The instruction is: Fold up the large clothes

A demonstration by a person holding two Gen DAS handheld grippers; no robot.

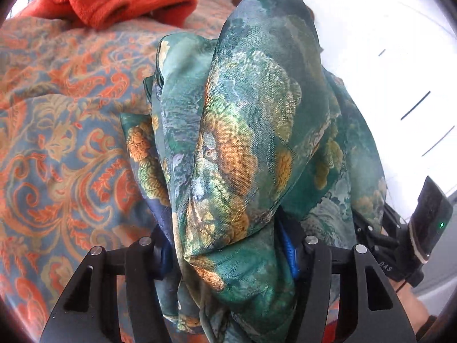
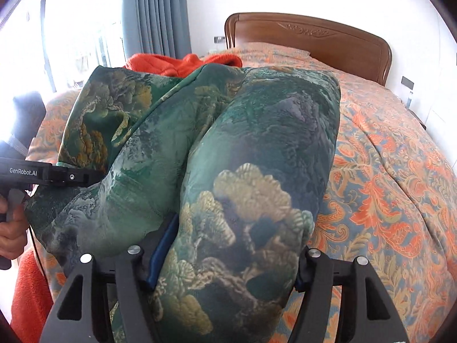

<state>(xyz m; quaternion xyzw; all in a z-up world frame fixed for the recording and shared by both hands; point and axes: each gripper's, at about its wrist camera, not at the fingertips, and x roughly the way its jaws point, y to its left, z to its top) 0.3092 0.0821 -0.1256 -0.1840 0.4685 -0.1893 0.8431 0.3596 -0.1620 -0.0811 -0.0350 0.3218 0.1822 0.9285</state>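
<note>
Green silk-like garment printed with gold and orange trees and misty mountains [image 1: 245,148] fills both of my views, bunched up and lifted above the bed. My left tongs [image 1: 228,260] are clamped on a thick gathered fold of it; the cloth bulges up between the two black arms and spills down past them, with a strip of blue finger pad [image 1: 290,253] showing against the fabric on one side. My right tongs [image 2: 225,268] are closed on another bundle of the same garment, the fabric swelling up and forward from the grip, a blue pad edge [image 2: 161,253] pressed into it on the left.

From the right wrist view, my left tongs come in from the left edge, their black body marked "GenRobot.AI", nose buried in the green cloth, my left hand [image 2: 11,228] wrapped round the handle.

Beneath the garment lies the bedspread in orange and blue paisley [image 2: 385,177], running back to a carved brown wooden headboard [image 2: 311,40]. An orange fleece garment [image 1: 108,3] sits crumpled on the bedspread beyond the green one. Grey-blue curtains [image 2: 154,11] hang beside a bright window.
</note>
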